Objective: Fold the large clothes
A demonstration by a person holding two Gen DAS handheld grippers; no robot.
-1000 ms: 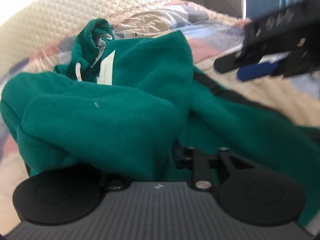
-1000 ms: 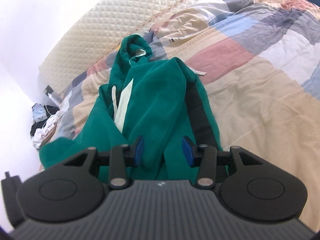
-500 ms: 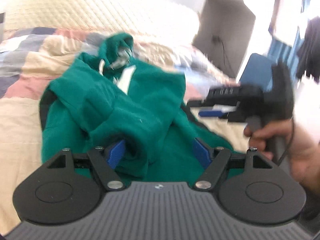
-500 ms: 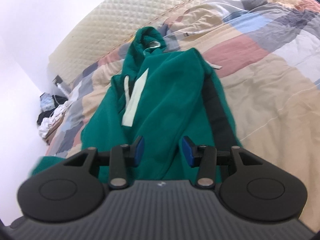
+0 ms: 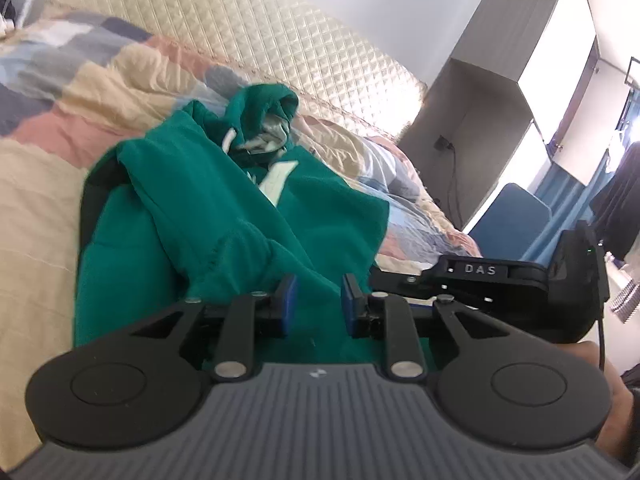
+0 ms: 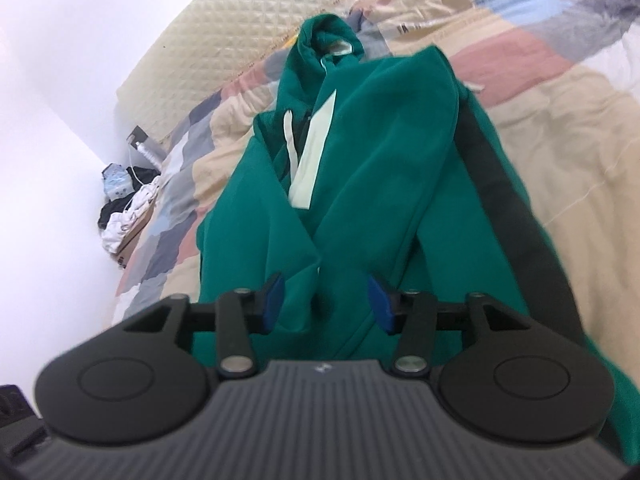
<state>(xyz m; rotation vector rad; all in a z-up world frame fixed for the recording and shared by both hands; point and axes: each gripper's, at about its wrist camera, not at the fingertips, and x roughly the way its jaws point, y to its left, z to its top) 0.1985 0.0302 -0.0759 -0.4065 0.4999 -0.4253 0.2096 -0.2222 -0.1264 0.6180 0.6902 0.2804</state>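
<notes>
Both fingers (image 5: 287,298) apart over hoodie (image 5: 224,216)

One green hoodie (image 6: 372,168) lies on one patchwork quilt (image 6: 560,92). Two grippers show, the left (image 5: 316,300) and the right (image 6: 326,302). One quilted headboard (image 5: 256,20), one blue chair (image 5: 510,216).

A bed (image 6: 568,128) with a patchwork quilt (image 5: 60,92) and padded cream headboard (image 5: 248,32) carries a rumpled green hoodie (image 6: 376,168) lying directly on the quilt
</notes>
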